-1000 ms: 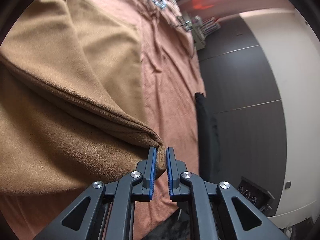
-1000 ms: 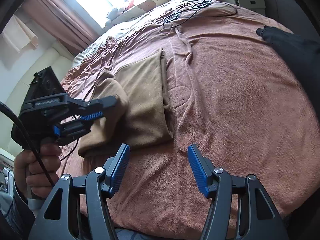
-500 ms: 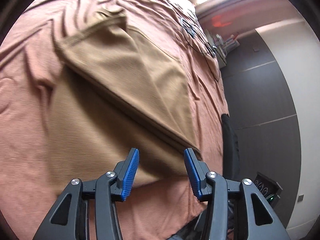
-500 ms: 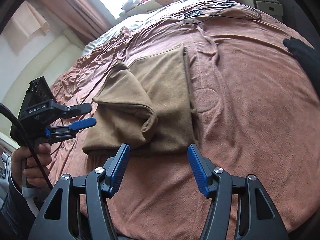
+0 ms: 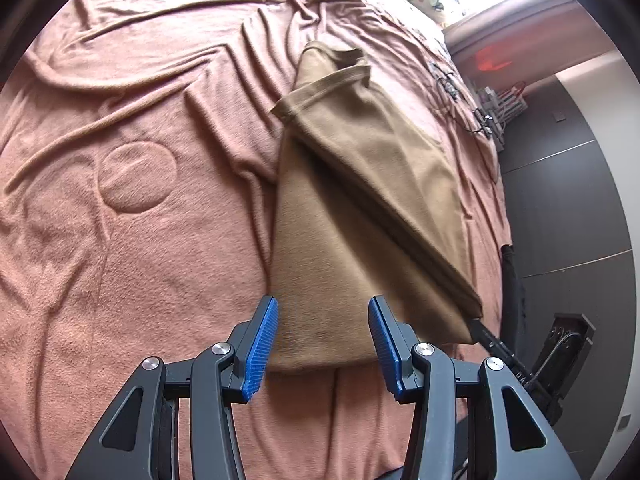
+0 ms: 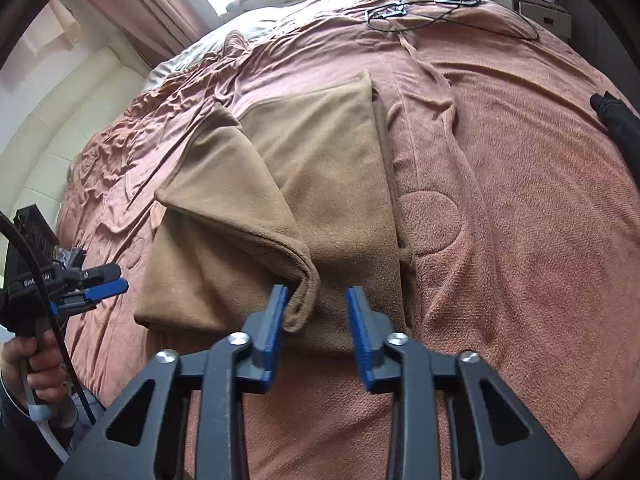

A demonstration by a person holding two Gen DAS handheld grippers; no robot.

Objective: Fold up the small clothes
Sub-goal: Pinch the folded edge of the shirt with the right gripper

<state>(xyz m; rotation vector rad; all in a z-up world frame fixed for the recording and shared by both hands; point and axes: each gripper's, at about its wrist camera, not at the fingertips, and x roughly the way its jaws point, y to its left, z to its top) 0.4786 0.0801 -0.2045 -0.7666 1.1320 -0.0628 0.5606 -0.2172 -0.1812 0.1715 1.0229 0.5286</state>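
**A Soft Brown Cloth, Half Folded on the Bed**

The soft brown fleece garment (image 6: 320, 184) lay flat on the wrinkly pink blanket (image 6: 520, 200) that covered the bed. One side of it was folded over the rest, and the loose corner of that flap (image 6: 306, 280) pointed toward the right gripper (image 6: 316, 312). That gripper hung just over the corner with its blue jaws apart and nothing pinched between them. The left gripper (image 5: 322, 334) hung over the near edge of the garment, its jaws wide apart and holding nothing.

The next job looked like tidying or carrying the fold on. To do it well, the right jaws should close on the very tip of the flap, catching only the brown cloth and not the blanket. The pull should be slow and low, so the layers stay lined up.

Black cables (image 6: 420, 12) lay far off near the pillows, and a dark cloth (image 6: 618, 120) sat at the bed's edge.
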